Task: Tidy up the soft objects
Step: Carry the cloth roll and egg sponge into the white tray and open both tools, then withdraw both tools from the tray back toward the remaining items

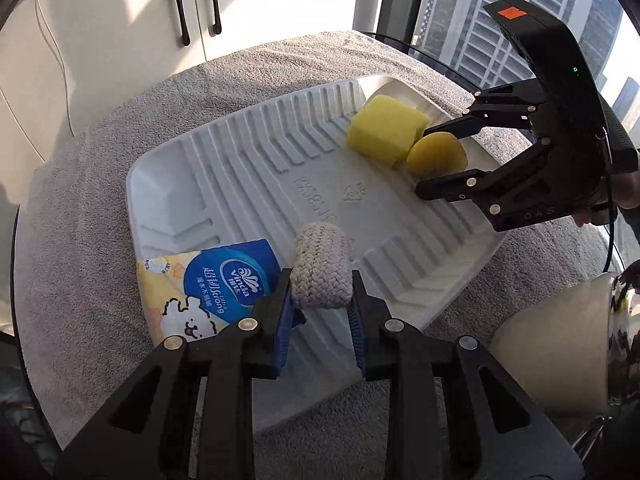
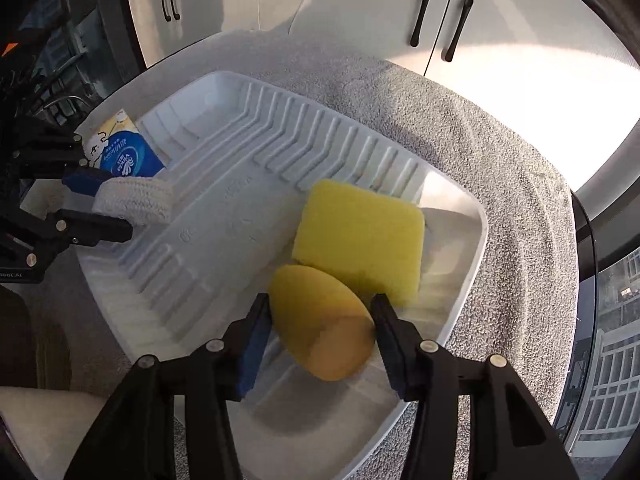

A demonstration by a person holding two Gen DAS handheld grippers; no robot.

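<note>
A white ribbed tray lies on a grey towel. My left gripper is shut on a grey knitted roll and holds it over the tray's near edge; the roll also shows in the right wrist view. My right gripper is shut on a round orange-yellow sponge pad, held over the tray's far corner; the pad also shows in the left wrist view. A yellow sponge block rests in the tray right beside the pad. A blue and yellow tissue pack lies in the tray's left corner.
The grey towel covers a round dark-rimmed table. White cabinet doors with black handles stand behind. A window with buildings is at the right. A cream cushion is at the lower right.
</note>
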